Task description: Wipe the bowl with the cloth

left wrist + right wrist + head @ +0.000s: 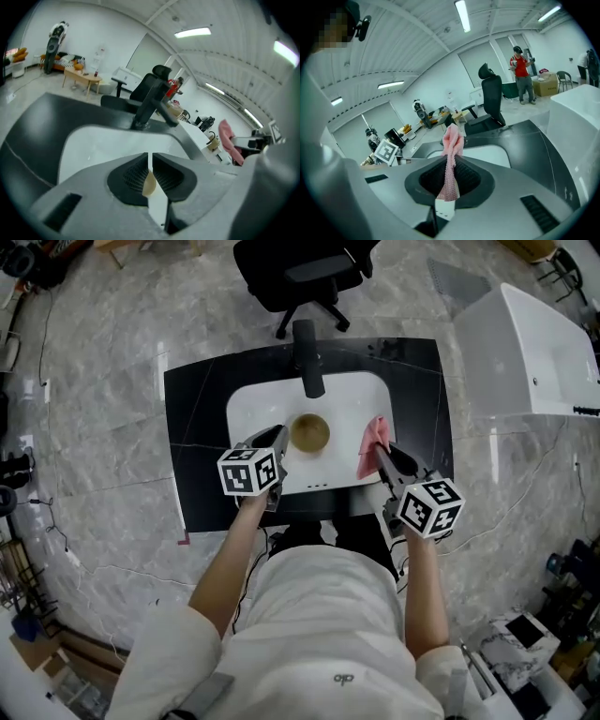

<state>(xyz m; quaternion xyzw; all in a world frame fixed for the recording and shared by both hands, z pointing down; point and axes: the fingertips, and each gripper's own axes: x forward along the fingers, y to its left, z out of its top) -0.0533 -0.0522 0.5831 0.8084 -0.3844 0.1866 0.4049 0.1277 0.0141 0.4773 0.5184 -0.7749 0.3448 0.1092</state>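
The bowl [309,432] sits in the middle of the white sink [253,399] set into the black table [202,427], below the tap [307,357]. The left tongs [279,434] reach it from its 9 o'clock side. The cloth [373,444] hangs at the bowl's 3 o'clock, near it but not touching, pinched in the right tongs [382,454].

To wipe well, the left grip probably needs to stay firm on the rim so the bowl cannot spin. The right side should then bring the cloth's loose end over the rim and press it against the inner wall. A short bunch of cloth beyond the tips would likely sweep better than a long tail.

Only the left gripper view shows the jaws nearly together with a thin tan sliver of rim clamped between them. Only the right gripper view shows the pink mesh squeezed flat between closed pads. The head view alone shows bowl and cloth apart.
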